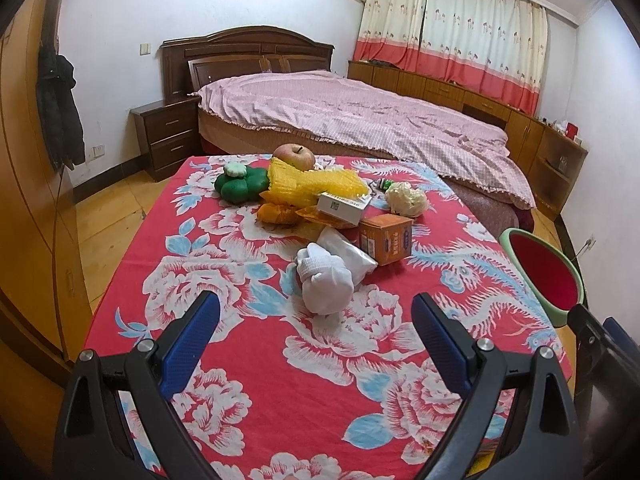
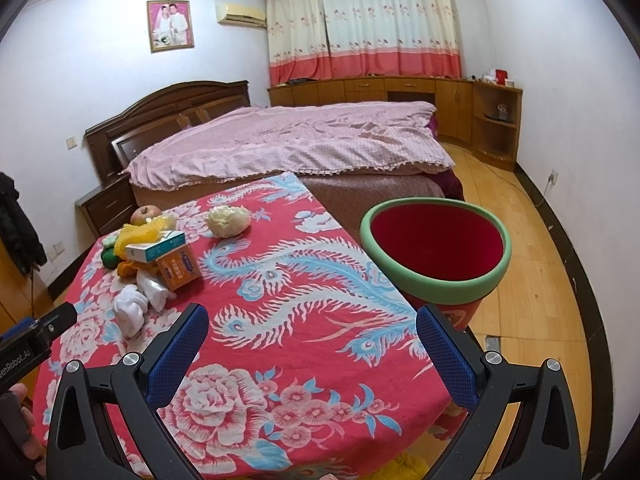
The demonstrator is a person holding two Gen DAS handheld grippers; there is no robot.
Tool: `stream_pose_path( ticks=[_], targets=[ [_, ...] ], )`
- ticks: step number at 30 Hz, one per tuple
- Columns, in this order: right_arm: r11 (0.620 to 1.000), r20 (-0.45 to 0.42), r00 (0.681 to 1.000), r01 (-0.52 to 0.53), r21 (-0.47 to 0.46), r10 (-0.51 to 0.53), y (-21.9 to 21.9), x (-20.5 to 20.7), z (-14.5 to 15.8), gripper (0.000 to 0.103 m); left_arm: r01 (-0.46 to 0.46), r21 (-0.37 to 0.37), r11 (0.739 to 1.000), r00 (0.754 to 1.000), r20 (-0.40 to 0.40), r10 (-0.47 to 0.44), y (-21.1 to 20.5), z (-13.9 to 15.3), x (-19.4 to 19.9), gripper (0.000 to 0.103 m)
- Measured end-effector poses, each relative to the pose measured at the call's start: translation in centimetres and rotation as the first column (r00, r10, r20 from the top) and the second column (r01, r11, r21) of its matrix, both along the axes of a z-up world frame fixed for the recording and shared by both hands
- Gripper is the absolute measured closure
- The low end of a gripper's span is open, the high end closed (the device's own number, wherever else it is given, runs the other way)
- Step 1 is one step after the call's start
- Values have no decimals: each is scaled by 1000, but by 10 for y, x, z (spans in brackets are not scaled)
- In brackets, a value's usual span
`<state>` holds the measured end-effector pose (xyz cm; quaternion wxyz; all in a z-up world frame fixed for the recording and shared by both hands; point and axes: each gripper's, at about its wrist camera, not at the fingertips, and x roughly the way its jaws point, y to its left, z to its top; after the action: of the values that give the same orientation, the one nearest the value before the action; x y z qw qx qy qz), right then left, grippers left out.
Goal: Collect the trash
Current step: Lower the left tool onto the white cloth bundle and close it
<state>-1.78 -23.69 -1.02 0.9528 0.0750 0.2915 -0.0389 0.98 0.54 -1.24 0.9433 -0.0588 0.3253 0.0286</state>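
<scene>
On a table with a red flowered cloth (image 1: pixel 256 364) lies a heap of litter: a crumpled white tissue (image 1: pixel 326 284), a clear plastic bag (image 1: pixel 352 254), an orange carton (image 1: pixel 386 238), a white box (image 1: pixel 344 206), yellow foam netting (image 1: pixel 308 182) and a cream foam wad (image 1: pixel 406 198). My left gripper (image 1: pixel 316 320) is open, just short of the tissue. My right gripper (image 2: pixel 312 334) is open over the cloth (image 2: pixel 280 304), empty. A red bin with a green rim (image 2: pixel 436 252) stands off the table's right edge, also visible in the left wrist view as the bin (image 1: pixel 544 272).
An apple (image 1: pixel 294 156) and a green flower-shaped toy (image 1: pixel 240 184) sit at the far side of the heap. Beyond the table are a bed with a pink cover (image 1: pixel 360 116), a nightstand (image 1: pixel 168 136) and low wooden cabinets (image 2: pixel 400 92). Wooden floor (image 2: pixel 532 280) surrounds the bin.
</scene>
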Motion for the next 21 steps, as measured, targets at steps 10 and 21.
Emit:
stream_pose_path(
  ticks=[10,21],
  targets=[
    [1000,-26,999,22,22,-21,-15,24,-8,0,-6,14,1000,997,-73,7,8,-18,37,7],
    [1000,-52,998,-20,6,20,-15,59,-24,0,44,16,999,984,-172,-40,1,-47,81,14]
  ],
)
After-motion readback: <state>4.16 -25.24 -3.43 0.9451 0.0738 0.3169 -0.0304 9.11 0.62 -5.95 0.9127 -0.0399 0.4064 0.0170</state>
